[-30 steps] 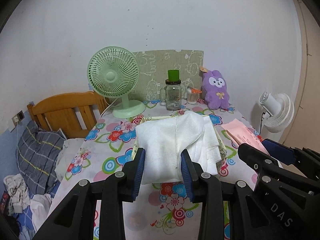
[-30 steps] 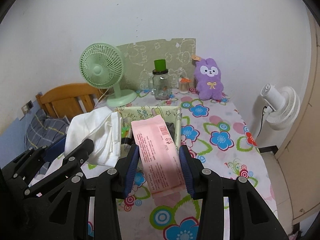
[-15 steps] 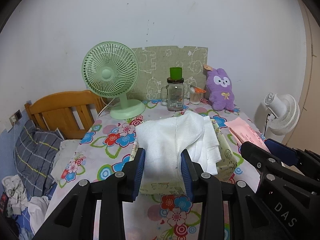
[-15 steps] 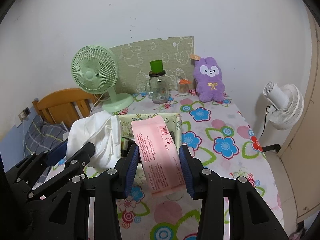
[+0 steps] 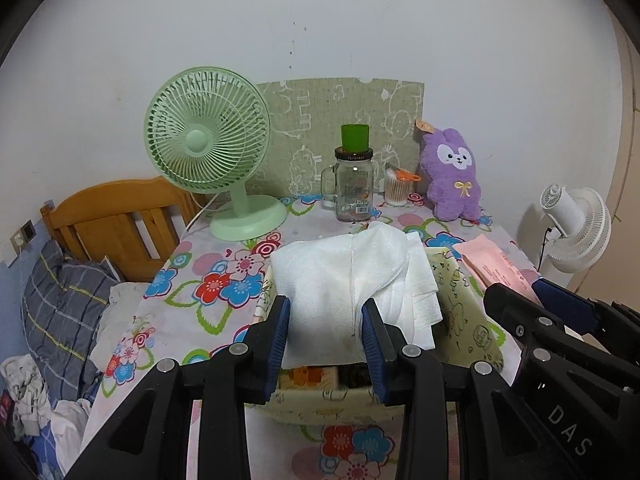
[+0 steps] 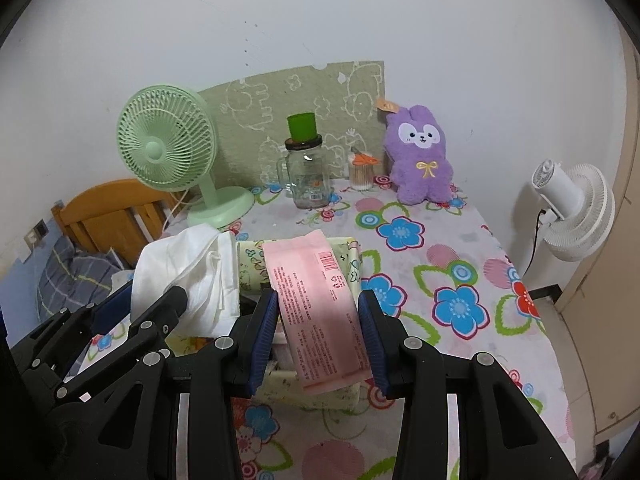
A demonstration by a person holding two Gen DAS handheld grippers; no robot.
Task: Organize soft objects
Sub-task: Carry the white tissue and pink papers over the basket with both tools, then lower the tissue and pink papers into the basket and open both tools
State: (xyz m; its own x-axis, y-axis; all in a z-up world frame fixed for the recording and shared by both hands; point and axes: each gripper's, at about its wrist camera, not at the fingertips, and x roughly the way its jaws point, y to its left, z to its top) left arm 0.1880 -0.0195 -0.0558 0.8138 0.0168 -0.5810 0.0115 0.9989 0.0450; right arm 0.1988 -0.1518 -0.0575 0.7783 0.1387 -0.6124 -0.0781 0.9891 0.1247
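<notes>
Left gripper (image 5: 325, 334) clamps the white cloth (image 5: 352, 276), right gripper (image 6: 318, 328) the pink packet (image 6: 316, 300); I'd lower both squarely into the near box (image 5: 472, 320) (release late).

White cloth (image 5: 352, 280), pink packet (image 6: 316, 304), flowered tablecloth (image 6: 432, 256)

The right gripper (image 6: 318, 334) clamps a pink packet (image 6: 316, 308) between its blue pads, above a pale patterned box (image 6: 352, 264). Just to its left, the left gripper (image 6: 132, 320) holds white cloth (image 6: 188, 268).
</notes>
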